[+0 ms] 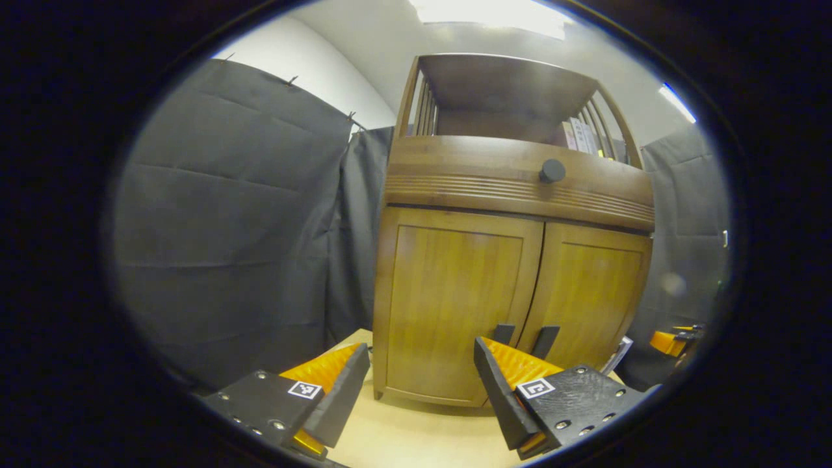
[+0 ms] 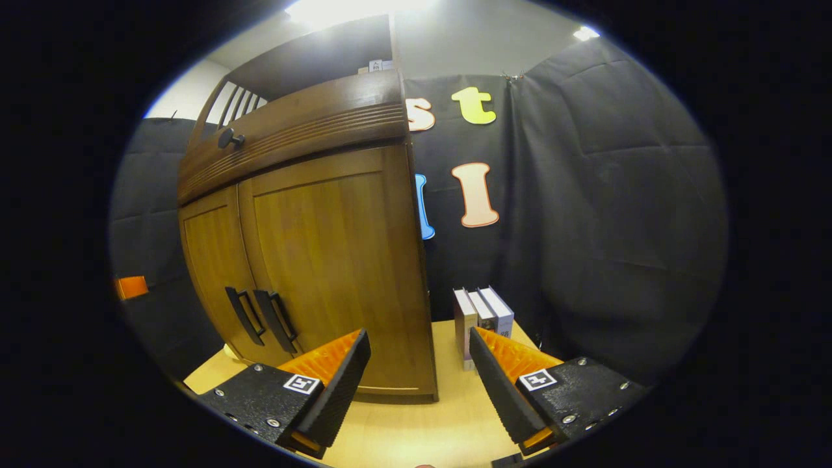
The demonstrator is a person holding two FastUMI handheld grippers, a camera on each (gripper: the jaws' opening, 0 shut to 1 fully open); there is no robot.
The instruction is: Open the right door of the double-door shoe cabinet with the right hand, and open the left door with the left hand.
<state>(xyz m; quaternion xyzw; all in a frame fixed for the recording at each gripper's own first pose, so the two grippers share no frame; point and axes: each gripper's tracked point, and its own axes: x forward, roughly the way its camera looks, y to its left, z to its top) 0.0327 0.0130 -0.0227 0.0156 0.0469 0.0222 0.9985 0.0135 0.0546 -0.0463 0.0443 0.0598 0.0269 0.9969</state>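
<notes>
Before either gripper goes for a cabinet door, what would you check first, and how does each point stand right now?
1. Both doors shut: ok, right door and left door sit flush.
2. Handles in sight: ok, right handle and left handle at the centre seam.
3. Right gripper open: ok.
4. Left gripper open: ok.
5. Right gripper lined up with its handle: not ok, handle lies to its left.
6. Books out of the right door's swing: cannot tell.

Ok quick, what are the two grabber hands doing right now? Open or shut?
Left gripper: open, holding nothing, in front of the shoe cabinet, whose doors are shut.
Right gripper: open, holding nothing, near the cabinet's right corner.
</notes>
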